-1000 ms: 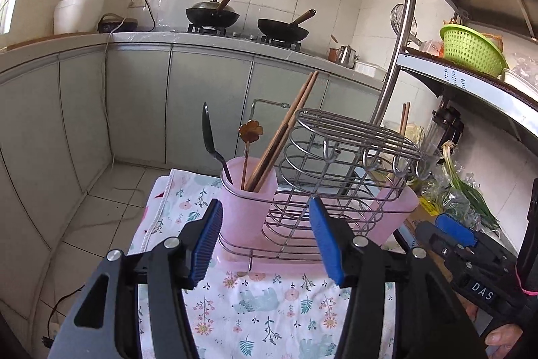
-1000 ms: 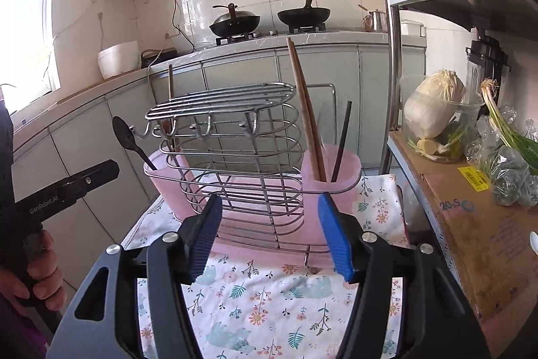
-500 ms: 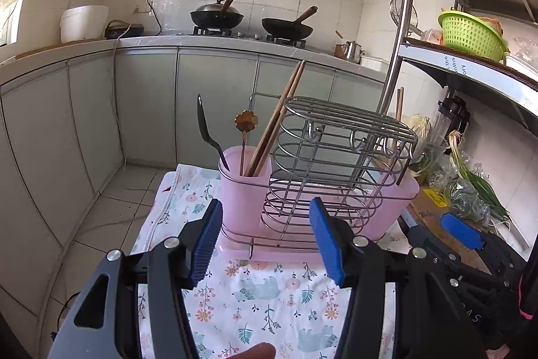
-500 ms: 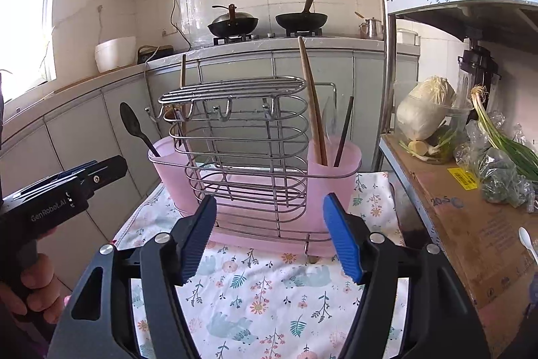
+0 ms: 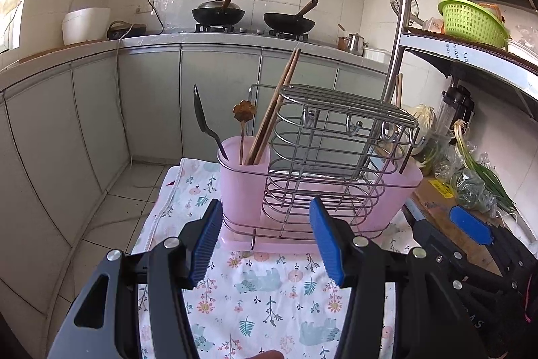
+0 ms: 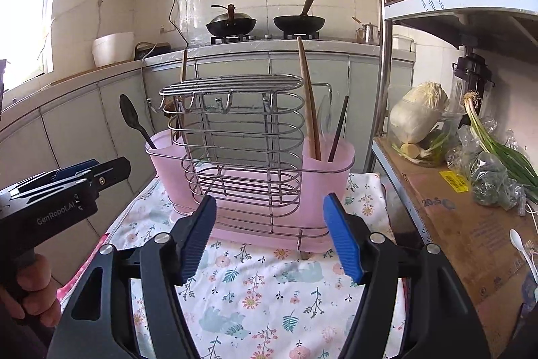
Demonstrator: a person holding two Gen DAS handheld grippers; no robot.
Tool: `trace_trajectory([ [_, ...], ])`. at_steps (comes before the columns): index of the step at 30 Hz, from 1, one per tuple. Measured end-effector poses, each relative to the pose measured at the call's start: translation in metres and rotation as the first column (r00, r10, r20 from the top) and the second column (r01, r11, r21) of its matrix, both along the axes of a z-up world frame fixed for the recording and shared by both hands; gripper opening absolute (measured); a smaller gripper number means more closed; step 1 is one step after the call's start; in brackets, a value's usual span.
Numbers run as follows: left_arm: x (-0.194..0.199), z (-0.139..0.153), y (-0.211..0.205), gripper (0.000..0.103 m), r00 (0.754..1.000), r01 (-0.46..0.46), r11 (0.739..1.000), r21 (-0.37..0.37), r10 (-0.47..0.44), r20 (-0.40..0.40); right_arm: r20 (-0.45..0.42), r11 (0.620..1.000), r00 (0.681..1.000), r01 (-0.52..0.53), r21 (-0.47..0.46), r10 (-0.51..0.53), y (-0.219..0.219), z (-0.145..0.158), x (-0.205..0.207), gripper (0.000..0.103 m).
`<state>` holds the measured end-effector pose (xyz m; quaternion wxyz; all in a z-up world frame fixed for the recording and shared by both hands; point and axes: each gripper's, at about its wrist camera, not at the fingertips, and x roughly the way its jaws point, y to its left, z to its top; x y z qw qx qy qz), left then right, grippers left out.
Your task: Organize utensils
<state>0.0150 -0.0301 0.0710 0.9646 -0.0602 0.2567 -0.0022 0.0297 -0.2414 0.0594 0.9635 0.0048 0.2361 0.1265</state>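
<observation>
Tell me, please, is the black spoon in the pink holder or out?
In: the black spoon stands handle-down inside the pink holder.

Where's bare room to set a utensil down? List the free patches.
The floral cloth is bare between the pink utensil holder and the right gripper. On the cardboard box, bare room lies between the vegetables and the white spoon. Both end cups are crowded.

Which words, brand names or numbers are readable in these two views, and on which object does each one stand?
"GenRobot.AI" on the side of the left gripper.
"20.S", partly legible, on the cardboard box.
Yellow sticker on that box: print too small to read.
Vertical print on the shelf edge: blurred, unreadable.
Letters on the right gripper body: partly cut off, unreadable.
</observation>
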Motion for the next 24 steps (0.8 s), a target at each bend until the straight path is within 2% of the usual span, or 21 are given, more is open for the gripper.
trace_trajectory([
  [24,-0.003,0.0034,-0.0057,0.053,1.0,0.004,1.0,0.009,-0.004,0.009,0.02,1.0,1.0,0.006,-0.012,-0.006,0.0014,0.0041,-0.0048,0.067],
])
